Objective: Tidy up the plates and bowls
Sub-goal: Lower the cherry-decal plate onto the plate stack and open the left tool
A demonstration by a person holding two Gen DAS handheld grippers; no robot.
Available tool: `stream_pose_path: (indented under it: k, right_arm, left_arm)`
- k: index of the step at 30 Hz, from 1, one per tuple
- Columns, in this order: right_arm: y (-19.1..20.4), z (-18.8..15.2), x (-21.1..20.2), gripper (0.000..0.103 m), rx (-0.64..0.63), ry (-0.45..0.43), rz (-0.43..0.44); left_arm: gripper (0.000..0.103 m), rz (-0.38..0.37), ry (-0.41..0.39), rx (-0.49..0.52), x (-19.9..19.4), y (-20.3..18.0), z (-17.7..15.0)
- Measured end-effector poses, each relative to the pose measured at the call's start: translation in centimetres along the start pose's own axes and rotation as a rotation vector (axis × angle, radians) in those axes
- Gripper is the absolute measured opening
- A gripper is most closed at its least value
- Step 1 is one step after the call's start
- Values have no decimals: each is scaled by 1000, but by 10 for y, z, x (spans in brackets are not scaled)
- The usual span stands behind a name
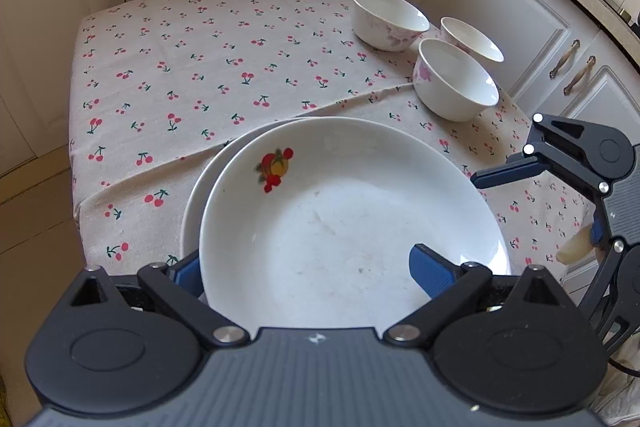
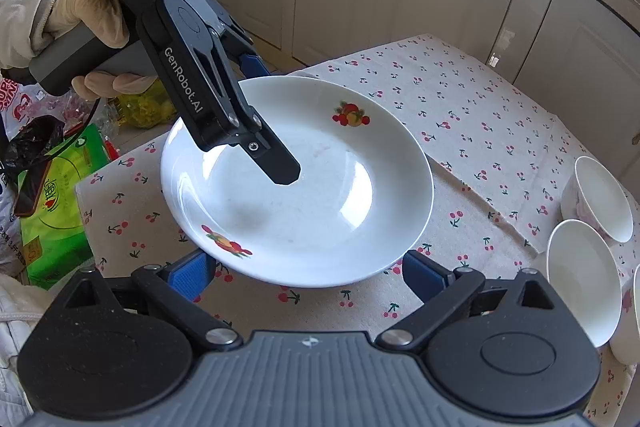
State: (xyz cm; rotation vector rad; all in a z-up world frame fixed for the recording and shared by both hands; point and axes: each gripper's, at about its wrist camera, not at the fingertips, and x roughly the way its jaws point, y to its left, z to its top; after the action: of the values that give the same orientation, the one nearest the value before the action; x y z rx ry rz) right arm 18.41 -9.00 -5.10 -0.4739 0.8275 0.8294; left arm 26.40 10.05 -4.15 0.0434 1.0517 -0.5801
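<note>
Plates look stacked, bowls not sorted yet

On the cherry tablecloth (image 1: pixel 200 67) one white plate (image 1: pixel 344 211) is seen sitting on a second plate (image 1: pixel 192 211), whose rim is only caught by the left view; three bowls (image 1: pixel 456 79) are left loose off to the side. The left gripper (image 1: pixel 304 267) is spread wide across the top plate's rim, nothing pinched. The right gripper (image 2: pixel 304 275) is spread too, empty.

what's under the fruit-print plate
A second white plate lies under the fruit-print plate; only its left rim shows. Anything beneath that is covered.
</note>
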Motion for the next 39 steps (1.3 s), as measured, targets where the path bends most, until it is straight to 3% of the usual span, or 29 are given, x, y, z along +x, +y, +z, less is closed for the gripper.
stream_pose_path:
  k: [20,27,39]
  right_arm:
    - [5,-2,-9,103,0,-11,-46]
    - [-2,-8,-19,103,74,-55,-86]
    - [-4,-47,-46,103,255,-169,-328]
  left_arm:
    - [99,-31,-14,-82,-16,8,-5]
    - [100,-14,-29,-85,-21,6,-10]
    - [100,64,-61,-62,-22,-6,-16]
